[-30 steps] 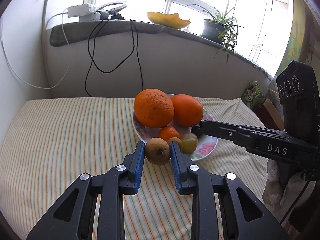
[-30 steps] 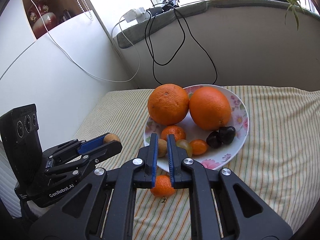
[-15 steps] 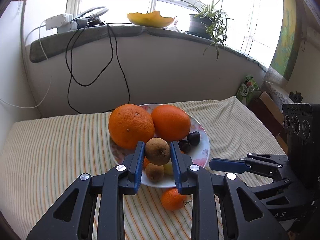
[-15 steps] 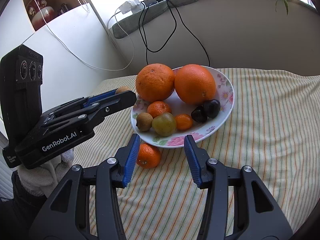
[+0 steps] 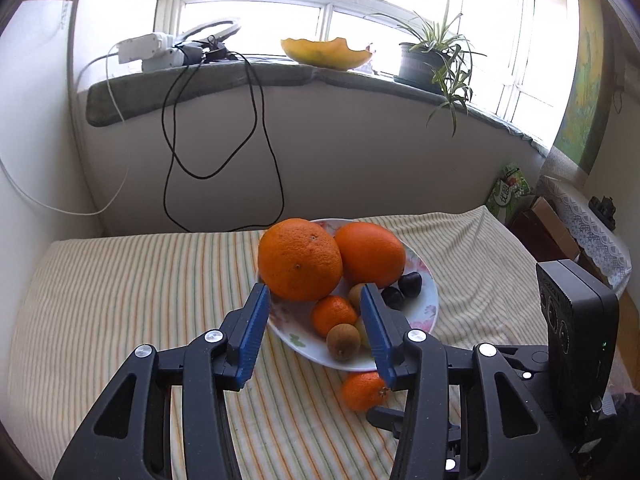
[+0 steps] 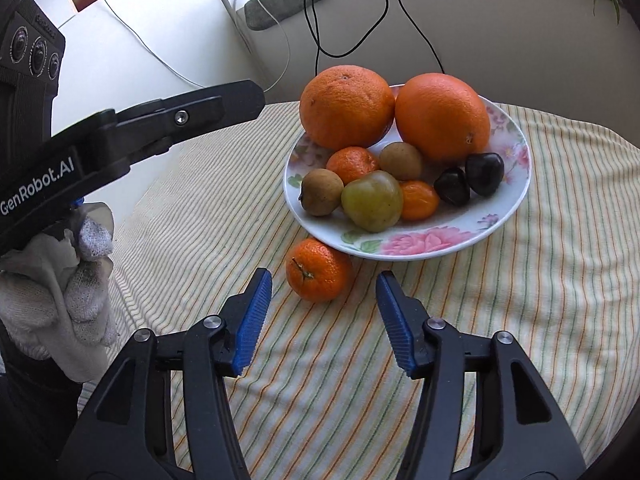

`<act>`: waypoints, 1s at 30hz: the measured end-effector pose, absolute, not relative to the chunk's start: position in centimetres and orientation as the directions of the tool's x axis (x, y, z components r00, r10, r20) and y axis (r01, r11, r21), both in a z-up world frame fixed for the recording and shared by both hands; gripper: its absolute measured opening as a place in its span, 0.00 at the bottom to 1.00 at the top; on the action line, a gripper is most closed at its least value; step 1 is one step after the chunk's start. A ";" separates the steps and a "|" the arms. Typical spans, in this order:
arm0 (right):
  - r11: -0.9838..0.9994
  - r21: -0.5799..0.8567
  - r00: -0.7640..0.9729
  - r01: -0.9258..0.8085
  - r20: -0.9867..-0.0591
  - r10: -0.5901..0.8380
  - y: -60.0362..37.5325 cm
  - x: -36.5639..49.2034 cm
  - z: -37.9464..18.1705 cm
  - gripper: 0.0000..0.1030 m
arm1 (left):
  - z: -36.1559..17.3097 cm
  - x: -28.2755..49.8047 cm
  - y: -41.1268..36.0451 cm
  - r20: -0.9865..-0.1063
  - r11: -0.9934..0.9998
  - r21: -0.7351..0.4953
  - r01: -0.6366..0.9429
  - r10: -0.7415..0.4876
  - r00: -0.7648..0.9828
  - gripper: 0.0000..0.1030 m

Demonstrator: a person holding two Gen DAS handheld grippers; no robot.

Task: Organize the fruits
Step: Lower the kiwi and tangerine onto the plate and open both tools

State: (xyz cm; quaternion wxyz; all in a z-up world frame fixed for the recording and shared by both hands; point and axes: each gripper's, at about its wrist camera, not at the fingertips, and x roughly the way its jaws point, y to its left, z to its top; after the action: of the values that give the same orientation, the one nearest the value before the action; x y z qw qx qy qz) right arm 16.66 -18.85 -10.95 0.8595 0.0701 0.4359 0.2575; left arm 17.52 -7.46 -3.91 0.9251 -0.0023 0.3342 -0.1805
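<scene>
Left wrist view: the left gripper (image 5: 314,322) is released, its blue pads spread wide with nothing between them, hovering over the near rim of the floral plate (image 5: 428,312) at frame centre. On the plate sit two large oranges (image 5: 300,264), a small mandarin (image 5: 334,315), a brown kiwi (image 5: 343,342) and dark chestnuts (image 5: 412,282). One loose mandarin (image 5: 362,390) lies on the striped cloth (image 5: 120,300) just below the plate's rim, lower centre-right, partly behind the right-hand finger. This gripper looks finished here; lifting it straight clear would avoid knocking the kiwi at the edge.

Right wrist view: the right gripper (image 6: 324,318) is also released and empty, low in the frame, with the loose mandarin (image 6: 319,270) just ahead of its pads and nearer the left pad. The fruit touches or nearly touches the plate (image 6: 416,244) rim. To pick it well, I judge the gripper should shift slightly left so the fruit is centred, go forward until the pads flank its widest part, stay low without snagging the cloth, and close gently, since the skin is soft. Then lift over the rim and set it in the bare front-right patch, away from the green fruit (image 6: 372,200).
</scene>
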 end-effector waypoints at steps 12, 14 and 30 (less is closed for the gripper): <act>0.885 0.279 0.482 -0.373 -0.757 0.441 -15.9 18.4 -11.6 0.39 | -3.7 15.2 -5.2 -0.614 0.948 -0.112 0.296 -0.301 0.730 0.45; 0.886 0.277 0.484 -0.372 -0.756 0.440 -15.9 18.6 -11.5 0.39 | -3.6 15.0 -5.1 -0.609 0.948 -0.114 0.296 -0.302 0.733 0.45; 0.874 0.290 0.545 -0.390 -0.692 0.473 -18.8 14.7 -8.3 0.38 | -3.6 14.0 -5.1 -0.604 0.948 -0.135 0.289 -0.310 0.734 0.45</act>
State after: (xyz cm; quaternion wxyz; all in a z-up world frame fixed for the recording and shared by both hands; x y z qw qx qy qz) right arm 14.70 -18.76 -8.30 0.8775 0.0509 0.4086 0.2458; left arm 14.01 -5.06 -3.57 0.9311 -0.0160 0.3270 -0.1610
